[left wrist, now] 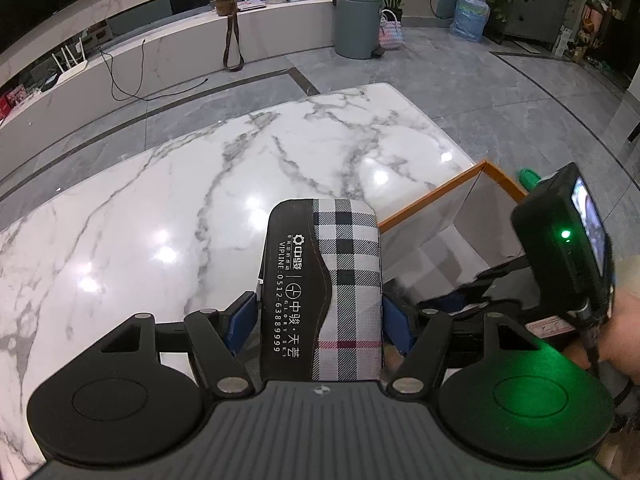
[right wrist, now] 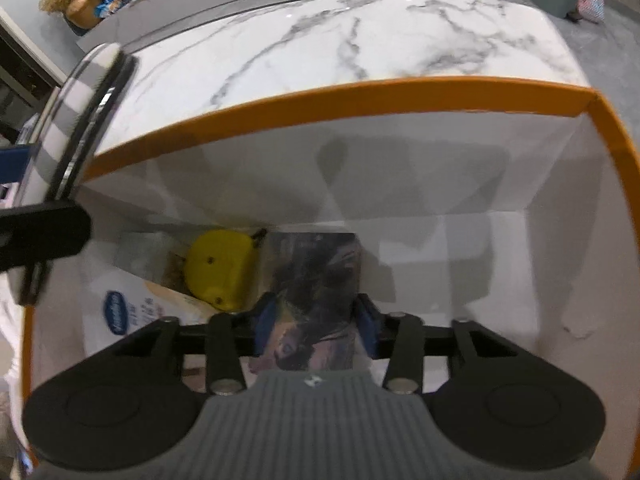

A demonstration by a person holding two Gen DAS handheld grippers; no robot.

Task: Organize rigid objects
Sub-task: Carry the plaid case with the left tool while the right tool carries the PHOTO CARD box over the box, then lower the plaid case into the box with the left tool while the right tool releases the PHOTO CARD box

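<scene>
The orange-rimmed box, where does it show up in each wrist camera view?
Left wrist view: the orange-rimmed box sits at the right, beside the plaid case.
Right wrist view: its rim arches across the middle; the inside fills the lower picture.
Shared landmark: the marble table.

A black-and-plaid case (left wrist: 320,292), an orange-rimmed white box (right wrist: 360,96), a grey-veined white marble table (left wrist: 160,200).

Left gripper (left wrist: 320,312) angles steeply down, its blue pads (left wrist: 242,314) clamped on a plaid case (left wrist: 320,288); right gripper (right wrist: 316,326) tilts down too, jaws narrow, straddling a dark card (right wrist: 316,296)
</scene>
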